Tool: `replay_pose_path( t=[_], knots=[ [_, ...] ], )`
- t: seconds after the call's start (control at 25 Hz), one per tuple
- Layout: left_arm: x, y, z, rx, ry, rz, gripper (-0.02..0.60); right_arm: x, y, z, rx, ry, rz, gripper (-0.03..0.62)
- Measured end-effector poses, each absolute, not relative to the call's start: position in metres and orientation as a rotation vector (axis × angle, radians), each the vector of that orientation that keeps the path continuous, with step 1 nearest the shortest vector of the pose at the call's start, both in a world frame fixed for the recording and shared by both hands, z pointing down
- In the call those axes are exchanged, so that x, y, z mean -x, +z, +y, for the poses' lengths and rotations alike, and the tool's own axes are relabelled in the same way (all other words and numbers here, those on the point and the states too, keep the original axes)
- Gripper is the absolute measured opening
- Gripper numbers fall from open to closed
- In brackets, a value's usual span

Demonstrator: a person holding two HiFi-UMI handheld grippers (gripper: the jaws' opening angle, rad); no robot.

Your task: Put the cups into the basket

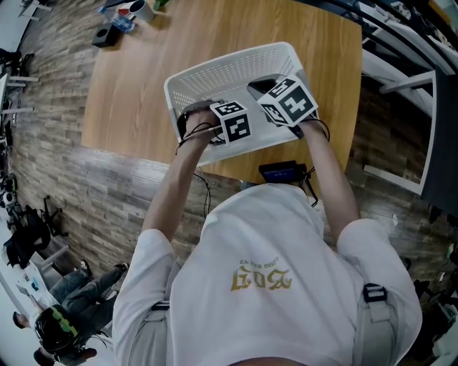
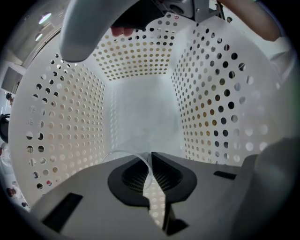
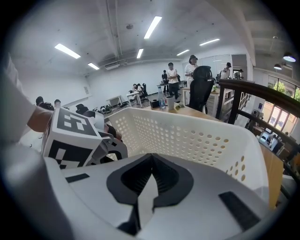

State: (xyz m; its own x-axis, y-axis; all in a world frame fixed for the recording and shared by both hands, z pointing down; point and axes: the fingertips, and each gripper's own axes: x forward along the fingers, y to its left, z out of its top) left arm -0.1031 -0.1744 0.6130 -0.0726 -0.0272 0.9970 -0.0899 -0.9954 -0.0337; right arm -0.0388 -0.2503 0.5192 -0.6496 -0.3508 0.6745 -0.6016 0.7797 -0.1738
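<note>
A white perforated basket (image 1: pixel 215 71) stands near the front edge of the wooden table (image 1: pixel 136 93). My left gripper (image 1: pixel 215 120) reaches into it from the near side. In the left gripper view the left gripper (image 2: pixel 151 158) is shut on the thin rim of a clear plastic cup (image 2: pixel 123 153), held low inside the basket (image 2: pixel 70 117). My right gripper (image 1: pixel 270 89) is beside it over the basket's near right part. In the right gripper view its jaws (image 3: pixel 151 157) are shut, with the basket's far wall (image 3: pixel 187 136) beyond; anything held is hidden.
Small items (image 1: pixel 125 18) sit at the table's far left corner. A black device (image 1: pixel 283 171) hangs at the near edge. White frames and a dark rail (image 1: pixel 422 107) stand to the right. Several people (image 3: pixel 180 77) and desks fill the room behind.
</note>
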Motion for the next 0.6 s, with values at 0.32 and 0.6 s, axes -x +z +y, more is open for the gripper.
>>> replay_pose_path(
  t=[0.32,0.6],
  knots=[
    [0.0993,0.6151,-0.1727,-2.085,2.345,-0.078,0.023,0.0405,0.5159,-0.2505,-0.692,0.517,-2.347,0.011],
    [0.1024,0.6184,-0.1722,-2.097,2.341,-0.073,0.023,0.0451,0.5175,-0.2483,-0.685,0.515,-2.354,0.011]
  ],
)
